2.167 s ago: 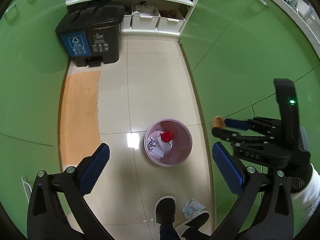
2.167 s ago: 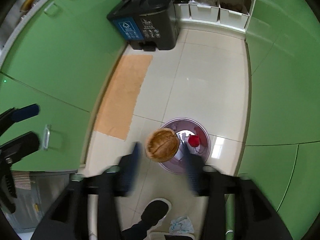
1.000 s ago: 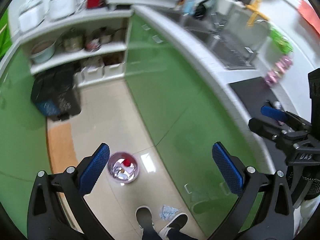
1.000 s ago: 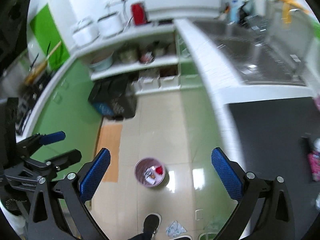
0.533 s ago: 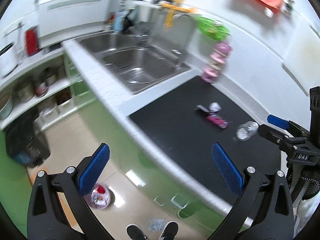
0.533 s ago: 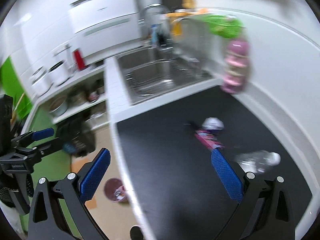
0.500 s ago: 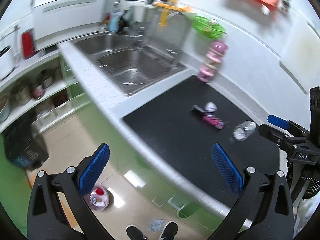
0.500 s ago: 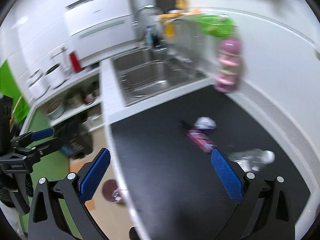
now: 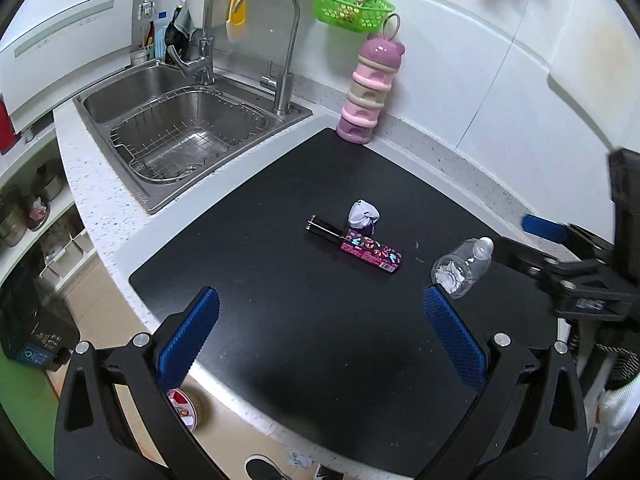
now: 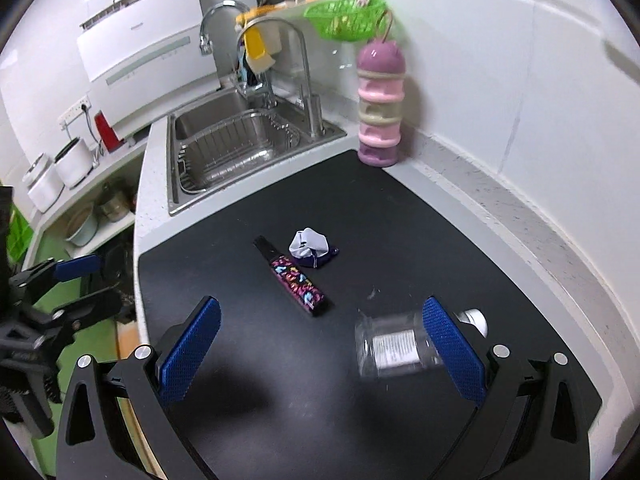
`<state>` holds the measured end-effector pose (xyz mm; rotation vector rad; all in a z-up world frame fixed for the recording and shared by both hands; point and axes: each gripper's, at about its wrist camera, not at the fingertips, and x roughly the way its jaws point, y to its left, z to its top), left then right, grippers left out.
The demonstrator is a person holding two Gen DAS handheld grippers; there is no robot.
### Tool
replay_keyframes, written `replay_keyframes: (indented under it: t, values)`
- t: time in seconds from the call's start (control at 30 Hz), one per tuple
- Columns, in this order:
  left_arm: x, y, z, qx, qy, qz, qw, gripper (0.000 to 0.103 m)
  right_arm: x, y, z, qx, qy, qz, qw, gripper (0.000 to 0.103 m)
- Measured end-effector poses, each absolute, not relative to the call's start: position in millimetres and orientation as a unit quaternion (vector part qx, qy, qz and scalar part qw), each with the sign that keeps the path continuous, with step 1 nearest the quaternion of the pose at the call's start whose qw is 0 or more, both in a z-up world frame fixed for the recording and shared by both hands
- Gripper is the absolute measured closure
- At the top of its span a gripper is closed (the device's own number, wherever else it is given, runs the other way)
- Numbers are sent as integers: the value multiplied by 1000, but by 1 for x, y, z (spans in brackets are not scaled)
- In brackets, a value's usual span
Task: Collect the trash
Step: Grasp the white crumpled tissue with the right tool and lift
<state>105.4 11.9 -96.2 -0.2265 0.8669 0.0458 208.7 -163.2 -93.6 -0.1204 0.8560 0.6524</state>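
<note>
Three trash items on bench; both grippers empty, fingers apart.
Clear plastic bottle [image 10: 400, 350] lies sideways just beside right gripper [image 10: 320, 350]: judged light, slippery, crushable; grasp mid-body. Left gripper [image 9: 320, 336] hovers short of flat wrapper [image 9: 354, 243] and crumpled wad [image 9: 363, 214].

Little legible. White appliance [image 9: 60, 40], far left beyond the sink: small brand wordmark at its top edge, too small to read. Clear plastic bottle [image 10: 396, 350] on the worktop: white label, print blurred. Pink patterned box [image 9: 370, 251]: barcode patch, digits unreadable.
</note>
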Motion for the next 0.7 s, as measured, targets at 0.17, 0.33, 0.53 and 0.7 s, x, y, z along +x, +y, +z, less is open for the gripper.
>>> replay_keyframes:
  t: [0.17, 0.33, 0.53, 0.7]
  values:
    - [116, 11, -109, -113, 431, 35, 895, 3, 250, -128, -120, -78, 426, 326, 841, 6]
    - [118, 19, -123, -118, 442, 45, 888, 3, 283, -94, -151, -87, 452, 334, 822, 6]
    - [118, 30, -136, -133, 452, 53, 881, 3, 306, -64, -173, -88, 478, 334, 807, 9]
    - [122, 38, -143, -142, 456, 52, 877, 3, 312, -54, -182, -98, 496, 330, 797, 40]
